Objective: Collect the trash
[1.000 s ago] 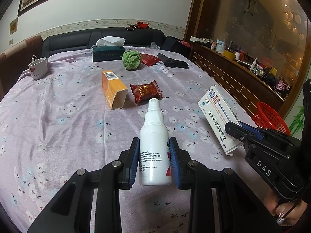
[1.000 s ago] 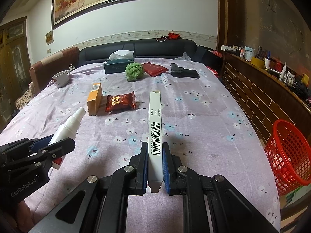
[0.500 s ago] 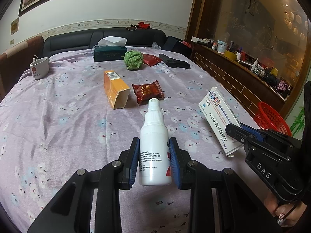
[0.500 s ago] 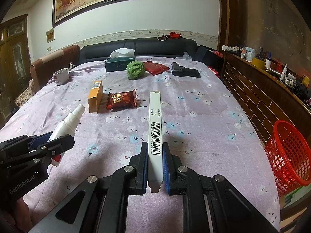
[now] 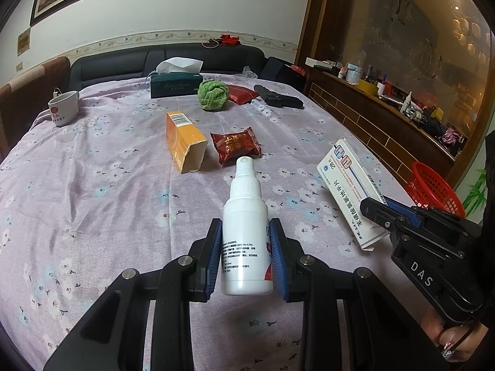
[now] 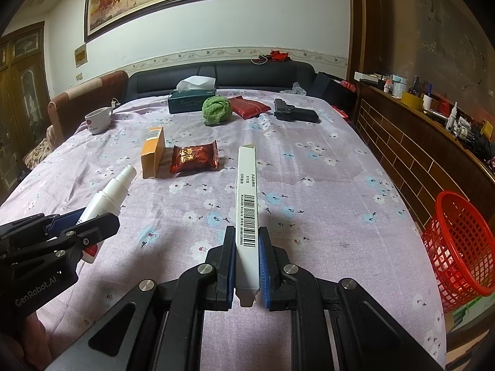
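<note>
Comparing against the frames from a second ago, almost nothing differs: both grippers sit where they were, only a slight drift in framing. Left gripper has its jaws closed on the white spray bottle, blue pads pressed to the bottle's sides, nozzle pointing away, bottle lifted clear of the tablecloth. Right gripper is clamped on the white medicine box, held edge-on with the barcode face up, also off the cloth. Red basket stands on the floor past the table's right edge, well apart from both loads. Judgement: this is a pause between pick-up and drop-off; both items are secured, neither is binned yet. Orange carton and red snack packet lie just beside each other mid-table, uncollected. Next move likely carries both loads rightward to the basket; the box is gripped near one end, so it may pivot during the swing.
</note>
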Demonstrator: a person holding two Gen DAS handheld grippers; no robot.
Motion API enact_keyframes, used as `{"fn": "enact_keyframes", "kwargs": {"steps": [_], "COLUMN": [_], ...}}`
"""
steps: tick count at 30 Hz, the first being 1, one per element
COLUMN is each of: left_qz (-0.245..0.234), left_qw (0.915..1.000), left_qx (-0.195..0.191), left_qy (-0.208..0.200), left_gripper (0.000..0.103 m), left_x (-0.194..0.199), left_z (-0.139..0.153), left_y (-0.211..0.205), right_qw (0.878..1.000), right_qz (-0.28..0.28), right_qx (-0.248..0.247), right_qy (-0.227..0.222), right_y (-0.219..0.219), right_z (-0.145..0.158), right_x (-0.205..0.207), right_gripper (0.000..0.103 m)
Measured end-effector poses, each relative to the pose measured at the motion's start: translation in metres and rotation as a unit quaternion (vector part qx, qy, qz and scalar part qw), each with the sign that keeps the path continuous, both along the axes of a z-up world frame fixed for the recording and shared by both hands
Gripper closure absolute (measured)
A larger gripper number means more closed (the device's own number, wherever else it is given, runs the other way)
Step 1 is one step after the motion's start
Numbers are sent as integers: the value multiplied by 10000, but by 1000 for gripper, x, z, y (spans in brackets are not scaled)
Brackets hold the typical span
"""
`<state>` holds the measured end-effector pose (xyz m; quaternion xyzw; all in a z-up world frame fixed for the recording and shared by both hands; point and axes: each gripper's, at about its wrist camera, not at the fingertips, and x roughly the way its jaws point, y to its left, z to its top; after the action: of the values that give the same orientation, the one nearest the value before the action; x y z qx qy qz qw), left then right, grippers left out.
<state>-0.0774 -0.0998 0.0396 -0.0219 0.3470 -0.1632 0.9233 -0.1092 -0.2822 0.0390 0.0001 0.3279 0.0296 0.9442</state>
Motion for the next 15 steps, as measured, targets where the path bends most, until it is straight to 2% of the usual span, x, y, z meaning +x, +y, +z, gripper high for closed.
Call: {"fn": "enact_keyframes", "kwargs": {"steps": [15], "left_qz": [0], "left_qw": [10000], "left_qx": [10], "left_qy": [-24], "left_gripper": [74], "left_x": [-1], "left_z": [0], "left_y": [-2], "right_qw": [10000], "right_qz": [3], "right_qx": [-11], "right_qy": [-15], "right_y": [0], "right_z": [1], "right_x": [-4], "right_gripper": [89]}}
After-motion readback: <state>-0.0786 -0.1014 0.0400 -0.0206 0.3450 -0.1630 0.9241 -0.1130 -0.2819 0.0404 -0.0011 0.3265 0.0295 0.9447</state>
